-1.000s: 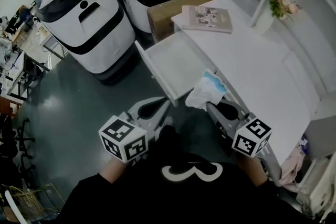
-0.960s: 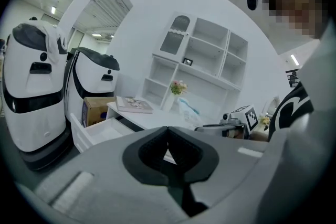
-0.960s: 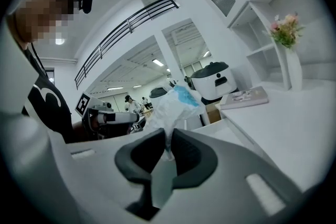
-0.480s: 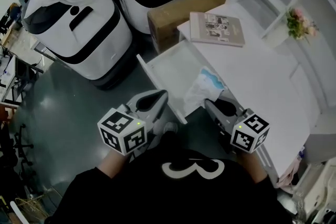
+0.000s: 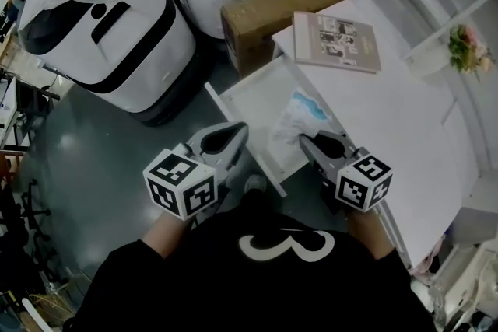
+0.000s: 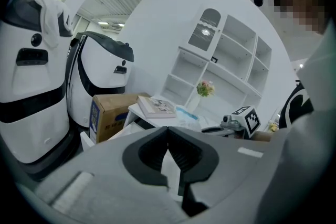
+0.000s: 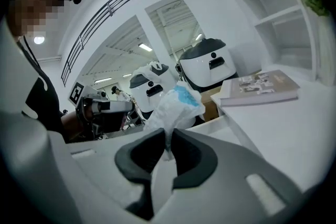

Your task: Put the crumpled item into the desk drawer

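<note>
You pinched the seemingly soft, light crumpled item (image 5: 294, 116) by its lower fold in the right gripper (image 5: 304, 141); the left gripper (image 5: 236, 131) sat closed, empty.

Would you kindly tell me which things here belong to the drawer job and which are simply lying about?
Part of the job:
- crumpled item, pinched in the right gripper
- open desk drawer

Just lying about:
- book on the desk
- cardboard box
- flowers
- white machines
- left gripper, shut and empty
</note>
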{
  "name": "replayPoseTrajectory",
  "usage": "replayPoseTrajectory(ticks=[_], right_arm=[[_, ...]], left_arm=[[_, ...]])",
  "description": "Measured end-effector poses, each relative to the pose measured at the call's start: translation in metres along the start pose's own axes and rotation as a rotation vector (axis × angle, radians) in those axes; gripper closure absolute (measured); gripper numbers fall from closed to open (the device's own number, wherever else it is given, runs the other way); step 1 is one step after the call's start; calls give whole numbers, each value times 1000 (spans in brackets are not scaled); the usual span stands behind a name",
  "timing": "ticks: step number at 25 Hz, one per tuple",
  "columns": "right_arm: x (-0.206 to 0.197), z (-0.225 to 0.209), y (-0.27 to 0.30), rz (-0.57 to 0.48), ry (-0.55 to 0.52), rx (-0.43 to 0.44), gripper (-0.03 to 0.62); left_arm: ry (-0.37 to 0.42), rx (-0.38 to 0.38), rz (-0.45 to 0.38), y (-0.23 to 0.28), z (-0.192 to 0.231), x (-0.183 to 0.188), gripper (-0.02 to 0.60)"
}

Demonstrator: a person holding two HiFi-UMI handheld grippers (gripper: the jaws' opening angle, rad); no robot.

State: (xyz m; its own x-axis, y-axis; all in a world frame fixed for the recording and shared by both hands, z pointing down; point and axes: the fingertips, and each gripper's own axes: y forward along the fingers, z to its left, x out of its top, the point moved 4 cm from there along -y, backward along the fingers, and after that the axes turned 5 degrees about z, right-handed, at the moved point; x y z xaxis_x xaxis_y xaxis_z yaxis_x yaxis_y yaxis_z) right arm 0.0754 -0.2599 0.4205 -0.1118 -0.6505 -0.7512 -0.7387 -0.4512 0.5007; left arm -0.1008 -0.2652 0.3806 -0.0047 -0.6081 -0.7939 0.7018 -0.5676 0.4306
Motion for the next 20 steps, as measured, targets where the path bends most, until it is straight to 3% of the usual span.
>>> replayPoseTrajectory(ticks=[20], right_arm=[[-73,-88,114,274,17,-87,551]], left_arm=[[-66,-10,146,63,64,-41,575]])
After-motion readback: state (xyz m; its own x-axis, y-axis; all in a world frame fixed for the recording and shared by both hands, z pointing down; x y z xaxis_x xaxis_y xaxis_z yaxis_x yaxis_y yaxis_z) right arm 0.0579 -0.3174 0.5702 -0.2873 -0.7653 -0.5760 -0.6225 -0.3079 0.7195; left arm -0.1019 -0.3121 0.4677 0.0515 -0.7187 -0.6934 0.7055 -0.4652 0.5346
